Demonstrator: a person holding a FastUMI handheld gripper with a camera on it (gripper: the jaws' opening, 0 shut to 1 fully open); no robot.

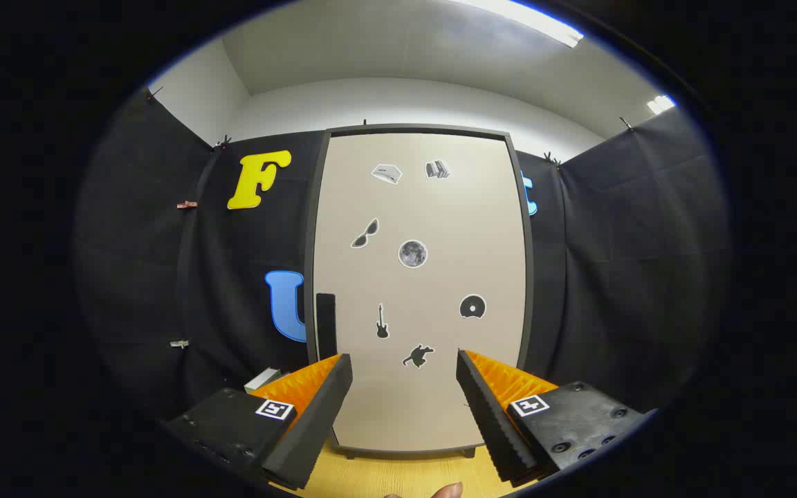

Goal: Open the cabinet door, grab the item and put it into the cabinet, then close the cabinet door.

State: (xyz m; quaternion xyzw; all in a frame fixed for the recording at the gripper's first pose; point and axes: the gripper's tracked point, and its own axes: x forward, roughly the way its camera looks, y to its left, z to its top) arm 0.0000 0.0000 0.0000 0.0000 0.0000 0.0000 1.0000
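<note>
While the fingers (404,387) stand spread and grasp nothing, the cabinet door (419,290) stands shut just beyond them on the wooden counter (398,477). Dark handle (326,324) on its left edge (rigid, best hold); door likely stiff and light. Stickers carry pictures, no readable writing. Small box (263,379) lies far left.

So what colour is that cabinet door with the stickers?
Pale beige with a dark grey frame; the cabinet door shows in the gripper view, beyond the open gripper.
</note>
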